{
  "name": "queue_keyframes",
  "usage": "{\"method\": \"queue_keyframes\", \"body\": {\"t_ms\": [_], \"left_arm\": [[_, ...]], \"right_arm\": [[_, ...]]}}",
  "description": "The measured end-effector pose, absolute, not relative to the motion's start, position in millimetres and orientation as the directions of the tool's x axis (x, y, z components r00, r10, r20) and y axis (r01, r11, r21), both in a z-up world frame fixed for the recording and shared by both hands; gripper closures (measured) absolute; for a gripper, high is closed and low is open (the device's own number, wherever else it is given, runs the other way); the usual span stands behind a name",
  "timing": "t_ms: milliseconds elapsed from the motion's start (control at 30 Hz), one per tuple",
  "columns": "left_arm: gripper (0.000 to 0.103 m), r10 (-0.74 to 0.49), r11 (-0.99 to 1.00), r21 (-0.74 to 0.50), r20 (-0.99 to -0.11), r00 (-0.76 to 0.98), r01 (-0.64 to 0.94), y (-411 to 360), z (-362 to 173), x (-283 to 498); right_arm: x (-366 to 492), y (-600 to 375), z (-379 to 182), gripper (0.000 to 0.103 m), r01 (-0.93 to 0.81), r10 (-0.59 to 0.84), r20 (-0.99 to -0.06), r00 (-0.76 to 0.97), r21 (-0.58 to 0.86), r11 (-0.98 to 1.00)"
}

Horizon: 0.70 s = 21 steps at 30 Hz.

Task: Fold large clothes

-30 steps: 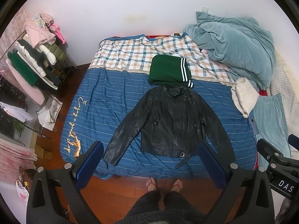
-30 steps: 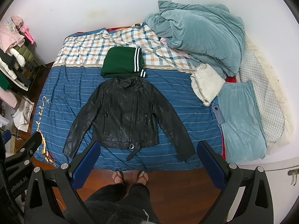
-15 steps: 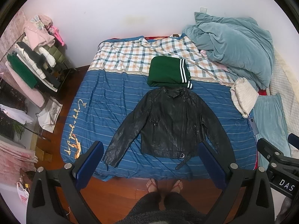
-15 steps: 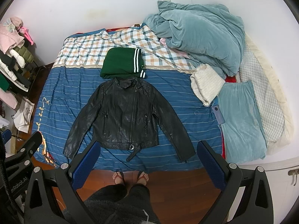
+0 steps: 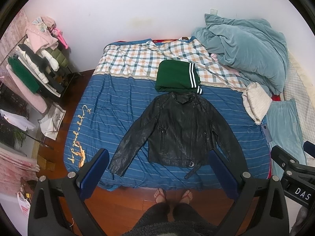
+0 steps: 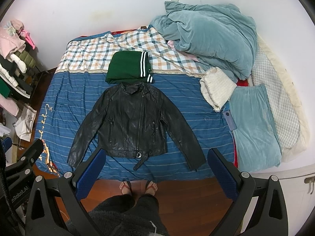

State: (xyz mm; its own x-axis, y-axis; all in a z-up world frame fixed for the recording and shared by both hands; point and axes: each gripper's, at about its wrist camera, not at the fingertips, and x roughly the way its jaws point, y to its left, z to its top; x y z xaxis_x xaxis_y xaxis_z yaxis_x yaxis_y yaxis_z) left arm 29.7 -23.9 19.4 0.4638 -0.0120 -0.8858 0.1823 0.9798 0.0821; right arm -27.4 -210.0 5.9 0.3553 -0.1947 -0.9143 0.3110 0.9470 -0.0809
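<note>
A black leather jacket (image 5: 181, 131) lies flat, front up, sleeves spread, on the blue striped bed cover (image 5: 110, 118); it also shows in the right wrist view (image 6: 133, 123). A folded green garment with white stripes (image 5: 177, 77) lies just above its collar, also in the right wrist view (image 6: 128, 67). My left gripper (image 5: 158, 169) is open and empty, held high above the jacket's hem. My right gripper (image 6: 156, 167) is open and empty, also high above the hem. Each gripper's body shows at the edge of the other's view.
A heaped teal duvet (image 6: 208, 39) and a white knit (image 6: 216, 90) lie at the bed's back right, beside a teal pillow (image 6: 254, 123). A clothes rack (image 5: 33, 72) stands left of the bed. The person's feet (image 5: 171, 194) stand on wood floor at the bed's foot.
Both views have shifted very slightly; the jacket and green garment lie as before and both grippers stay open.
</note>
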Motion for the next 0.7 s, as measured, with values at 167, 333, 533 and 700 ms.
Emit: {"method": "queue_keyframes", "body": {"t_ms": [167,333,533,700], "left_arm": [[0.0,-0.014,0.98,0.08,-0.885,0.466,0.182,-23.7,18.9,26.7],[0.0,-0.016,0.98,0.079,-0.884,0.468,0.182,-25.6,19.2,28.2],[0.0,-0.016,0.98,0.079,-0.884,0.466,0.182,-23.5,18.4,25.7],[0.0,-0.021,0.98,0.073,-0.884,0.468,0.182,-24.7,17.9,23.0]], "right_arm": [[-28.5,-210.3,6.5,0.0,0.311,-0.194,-0.914,0.357,-0.079,0.947],[-30.6,-210.0,7.2,0.0,0.311,-0.195,-0.914,0.357,-0.081,0.947],[-30.5,-209.9,6.8,0.0,0.312,-0.194,-0.914,0.357,-0.079,0.947],[-33.5,-208.0,6.7,0.0,0.316,-0.195,-0.916,0.352,-0.08,0.945]]}}
